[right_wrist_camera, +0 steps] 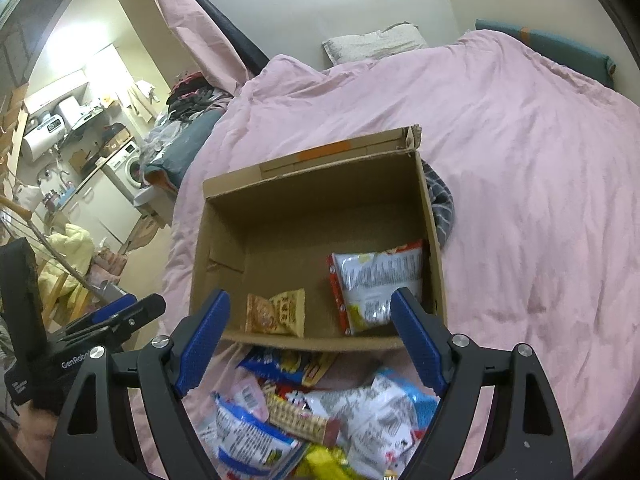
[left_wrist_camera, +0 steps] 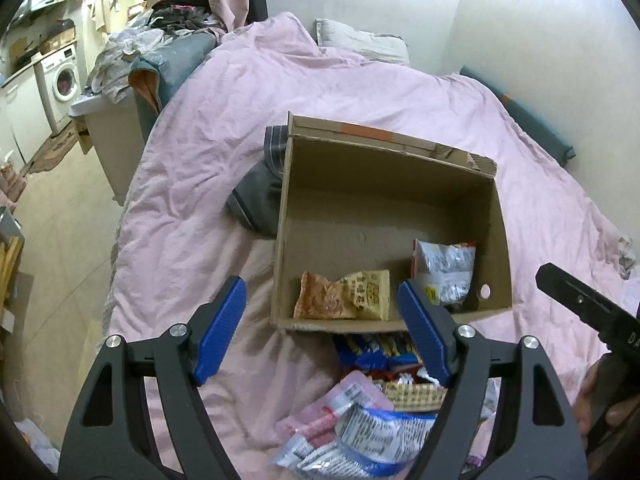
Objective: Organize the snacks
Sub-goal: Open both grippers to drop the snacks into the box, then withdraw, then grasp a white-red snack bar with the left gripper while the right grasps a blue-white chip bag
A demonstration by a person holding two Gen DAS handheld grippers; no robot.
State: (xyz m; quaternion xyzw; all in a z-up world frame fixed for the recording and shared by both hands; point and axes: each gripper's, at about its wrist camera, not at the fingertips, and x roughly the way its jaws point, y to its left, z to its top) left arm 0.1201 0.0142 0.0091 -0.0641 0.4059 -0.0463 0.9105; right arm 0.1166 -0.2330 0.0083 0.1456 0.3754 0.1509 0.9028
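While both grippers hang over the bed point(left_wrist_camera: 200, 128), the box point(left_wrist_camera: 500, 240) sits just ahead of them.
Left gripper point(left_wrist_camera: 322, 322) and right gripper point(right_wrist_camera: 310, 330) are both spread apart, holding nothing; loose snacks point(right_wrist_camera: 288, 420) lie under their fingers (three packets point(right_wrist_camera: 276, 314) already lie in the box).

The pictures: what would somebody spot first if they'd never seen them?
Probably the open cardboard box sitting on the big pink bedspread, with only a small orange-and-yellow packet and a silver-and-red bag lying inside near its front wall. Next, the messy heap of snack packets on the bed just in front of the box, right under the open right gripper with its bright blue fingers.
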